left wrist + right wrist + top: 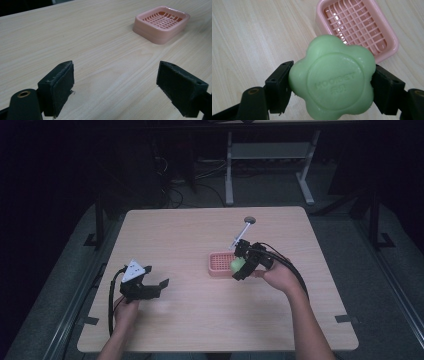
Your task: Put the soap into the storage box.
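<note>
Right of the tabletop's centre, we have the right gripper [241, 265] clamped on the green soap [332, 79], held in the air just at the dish's [218, 266] right rim, not yet over the grid. The jaws pinch the soap on two lobes only, so the grip is thin: we judge it can twist or squirt out if we squeeze harder or tilt. Release too early and it lands on the rim, tips the light dish, or slides off onto the tabletop [200, 320]. The left gripper [150, 287] sits wide open and holding nothing near the front left corner, well apart from the dish, so nothing steadies it.
</note>
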`<state>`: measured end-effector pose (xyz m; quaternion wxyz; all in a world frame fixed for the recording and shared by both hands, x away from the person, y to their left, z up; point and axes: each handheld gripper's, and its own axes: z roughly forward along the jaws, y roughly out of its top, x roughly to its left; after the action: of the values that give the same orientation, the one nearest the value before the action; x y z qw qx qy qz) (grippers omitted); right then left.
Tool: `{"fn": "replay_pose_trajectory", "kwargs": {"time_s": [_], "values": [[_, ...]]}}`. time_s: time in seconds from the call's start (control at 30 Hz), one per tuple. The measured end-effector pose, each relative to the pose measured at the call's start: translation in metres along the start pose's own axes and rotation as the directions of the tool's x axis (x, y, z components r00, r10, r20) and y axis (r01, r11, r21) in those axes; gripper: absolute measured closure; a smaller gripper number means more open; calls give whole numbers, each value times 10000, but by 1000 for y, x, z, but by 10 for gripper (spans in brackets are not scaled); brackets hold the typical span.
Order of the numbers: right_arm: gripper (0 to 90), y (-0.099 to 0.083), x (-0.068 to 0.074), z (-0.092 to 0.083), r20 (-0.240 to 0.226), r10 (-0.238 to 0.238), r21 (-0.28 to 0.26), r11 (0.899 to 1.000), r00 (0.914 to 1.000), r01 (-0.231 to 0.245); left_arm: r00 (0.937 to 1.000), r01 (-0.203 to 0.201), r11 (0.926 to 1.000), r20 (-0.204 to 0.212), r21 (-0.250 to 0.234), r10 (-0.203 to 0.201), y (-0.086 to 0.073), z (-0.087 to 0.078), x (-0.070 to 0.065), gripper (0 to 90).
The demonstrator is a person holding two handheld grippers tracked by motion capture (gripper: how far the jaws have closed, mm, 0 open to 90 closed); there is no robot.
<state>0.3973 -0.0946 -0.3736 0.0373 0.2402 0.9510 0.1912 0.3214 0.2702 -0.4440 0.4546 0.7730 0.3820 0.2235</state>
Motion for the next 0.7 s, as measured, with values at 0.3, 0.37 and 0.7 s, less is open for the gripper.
{"fn": "replay_pose_trajectory", "kwargs": {"time_s": [0.3,0.37,0.7], "values": [[259,9,-2,3,1,-58,46,10000,10000,58,10000,-14,10000,-2,-5,14,0,0,0,143],[259,12,-2,3,-14,-84,25,10000,10000,84,10000,-36,10000,2,9,36,0,0,0,143],[259,25,-6,15,-262,-127,6,9999,9996,127,10000,17,10000,42,-6,-17,0,1,0,143]]}}
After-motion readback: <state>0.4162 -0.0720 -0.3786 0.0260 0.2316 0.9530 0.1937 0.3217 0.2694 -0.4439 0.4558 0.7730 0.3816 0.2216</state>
